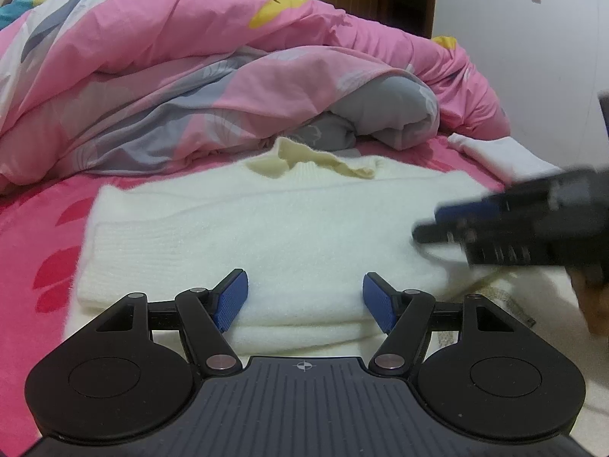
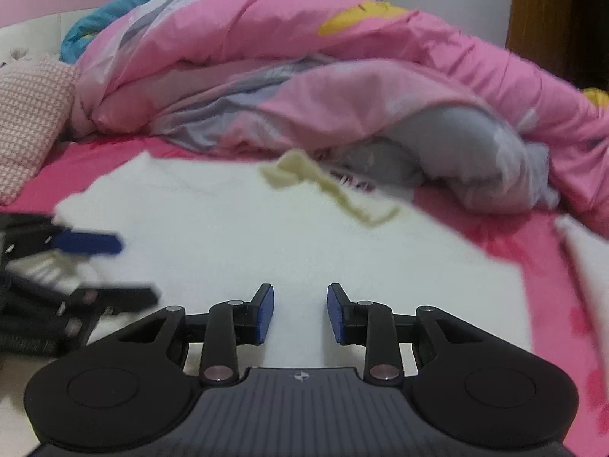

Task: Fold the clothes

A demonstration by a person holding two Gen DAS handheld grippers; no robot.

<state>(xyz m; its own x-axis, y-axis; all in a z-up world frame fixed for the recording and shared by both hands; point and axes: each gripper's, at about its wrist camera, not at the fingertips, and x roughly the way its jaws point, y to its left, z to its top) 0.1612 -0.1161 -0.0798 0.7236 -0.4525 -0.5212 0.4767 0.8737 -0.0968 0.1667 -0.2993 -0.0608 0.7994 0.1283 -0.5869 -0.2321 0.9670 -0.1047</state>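
Sweater (image 1: pixel 266 228): cream knit, folded flat on the pink bed sheet (image 1: pixel 45 236), collar toward the rumpled pink quilt (image 1: pixel 190 57).
Left hand-held gripper (image 1: pixel 305 297): fingers spread apart over the sweater's near edge, gripping nothing.
Right hand-held gripper (image 2: pixel 300 312): fingers parted above the sweater, empty.

A: Item, readable text: any entries?

B: None. No words, brands or numbers legible anywhere in either view.

A: Signs or marks?

B: One type. A small white crosshair mark on the ribbed body of my left claw (image 1: pixel 304 301), the same on my right claw (image 2: pixel 300 314).
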